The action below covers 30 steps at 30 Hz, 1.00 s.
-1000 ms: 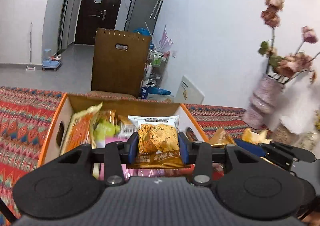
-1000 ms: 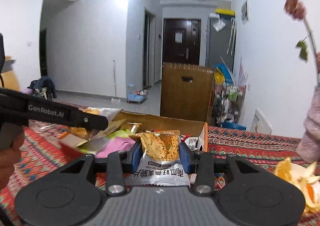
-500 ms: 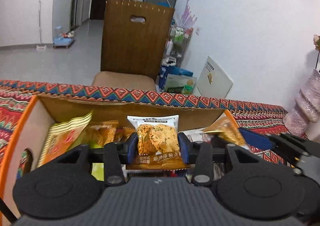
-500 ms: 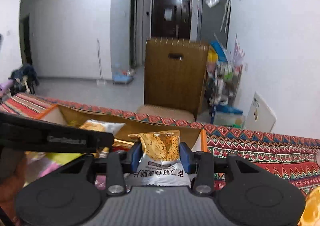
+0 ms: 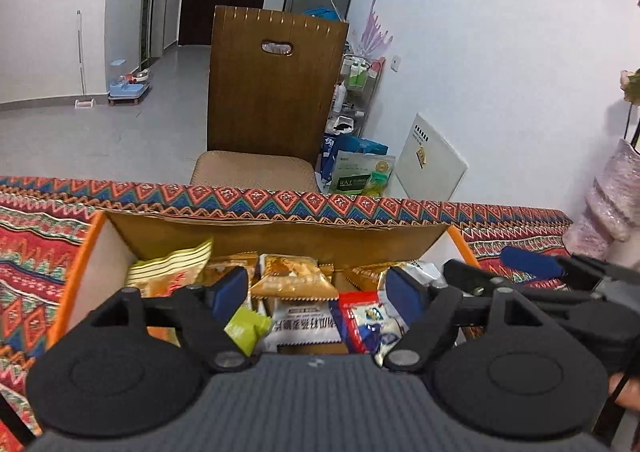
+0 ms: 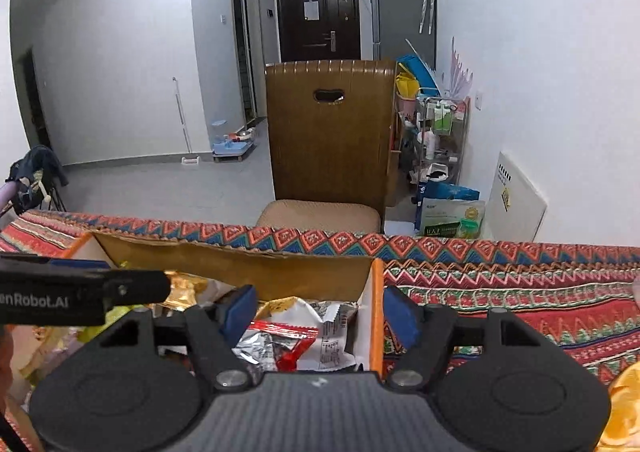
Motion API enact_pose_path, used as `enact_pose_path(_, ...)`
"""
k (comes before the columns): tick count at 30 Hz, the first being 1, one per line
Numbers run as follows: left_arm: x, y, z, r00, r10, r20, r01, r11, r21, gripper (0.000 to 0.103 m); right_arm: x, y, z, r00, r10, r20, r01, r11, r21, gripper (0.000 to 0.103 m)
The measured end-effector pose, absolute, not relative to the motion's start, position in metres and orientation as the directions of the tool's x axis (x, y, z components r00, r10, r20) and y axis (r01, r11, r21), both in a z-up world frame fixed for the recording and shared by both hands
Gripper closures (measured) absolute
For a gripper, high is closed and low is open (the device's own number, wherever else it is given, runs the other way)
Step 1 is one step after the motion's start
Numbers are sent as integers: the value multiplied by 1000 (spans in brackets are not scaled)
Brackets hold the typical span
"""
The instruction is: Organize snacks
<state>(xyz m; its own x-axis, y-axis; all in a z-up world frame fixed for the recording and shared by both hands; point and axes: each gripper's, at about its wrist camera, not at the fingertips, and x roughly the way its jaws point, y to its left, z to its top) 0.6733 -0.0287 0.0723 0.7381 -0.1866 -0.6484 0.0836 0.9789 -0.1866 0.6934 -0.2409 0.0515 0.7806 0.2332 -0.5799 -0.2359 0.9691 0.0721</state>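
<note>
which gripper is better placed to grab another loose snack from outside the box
Right, probably. The right gripper hangs open over the cardboard box's right wall, nearest the tablecloth; the left gripper hangs open mid-box. No loose snack shows.

Orange-edged box (image 5: 461, 239), zigzag red tablecloth (image 5: 28, 236)

You are facing a brown wooden chair (image 6: 328, 140) with a handle slot in its back and a tan cushion, standing just beyond the worktop's patterned red cloth (image 6: 500, 256). Behind the chair a dark door (image 6: 318, 16) is closing off the hallway. Right of the chair a wire rack (image 6: 440, 128) is holding bottles against the white wall. Left of it, grey floor (image 5: 100, 132) is stretching away, with a blue pet feeder (image 5: 128, 86) sitting there.
</note>
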Motion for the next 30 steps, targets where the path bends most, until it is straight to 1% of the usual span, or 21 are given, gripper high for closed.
enact_pose_path(4, 651, -21, 93, 744, -181, -643, 85, 980, -178, 23, 671, -244, 76, 791, 209, -575, -239, 971, 24, 34)
enact_pose_path(6, 632, -16, 107, 756, -182, -629, 93, 981, -171, 16, 657, -244, 90, 796, 199, -572, -244, 970, -3, 32)
enact_pose_path(7, 618, -13, 113, 770, -183, -612, 96, 980, -174, 14, 646, -244, 97, 797, 196, -572, -252, 967, -19, 29)
enact_pose_path(8, 607, -11, 118, 779, -182, -600, 96, 980, -173, 8, 635, -245, 104, 800, 198, -567, -264, 964, -35, 26)
enact_pose_path(9, 591, -7, 124, 791, -178, -586, 97, 981, -167, 3, 624, -247, 110, 805, 202, -558, -274, 961, -47, 19)
enact_pose_path(10, 576, -5, 130, 802, -175, -571, 100, 982, -161, 2, 607, -251, 116, 816, 205, -541, -277, 959, -55, 13)
enact_pose_path(12, 541, 3, 139, 825, -171, -539, 110, 984, -143, 1, 580, -256, 126, 829, 213, -518, -280, 959, -53, 11)
enact_pose_path(15, 490, 13, 148, 864, -156, -479, 120, 987, -106, 0, 532, -262, 139, 840, 229, -492, -294, 954, -57, 11)
enact_pose_path(18, 443, 20, 154, 886, -133, -445, 116, 991, -66, 0, 487, -265, 147, 852, 238, -466, -304, 950, -71, 10)
enact_pose_path(21, 396, 30, 158, 897, -137, -420, 114, 990, -80, 0, 442, -268, 154, 866, 249, -434, -314, 946, -84, 10)
enact_pose_path(23, 369, 36, 159, 901, -162, -403, 132, 986, -103, 0, 413, -269, 155, 874, 248, -418, -313, 945, -93, 10)
enact_pose_path(26, 324, 43, 156, 905, -177, -386, 142, 983, -119, 0, 371, -271, 152, 881, 240, -408, -304, 948, -97, 3)
enact_pose_path(30, 265, 47, 150, 914, -180, -365, 147, 982, -117, 0, 316, -276, 143, 883, 257, -392, -312, 946, -82, 2)
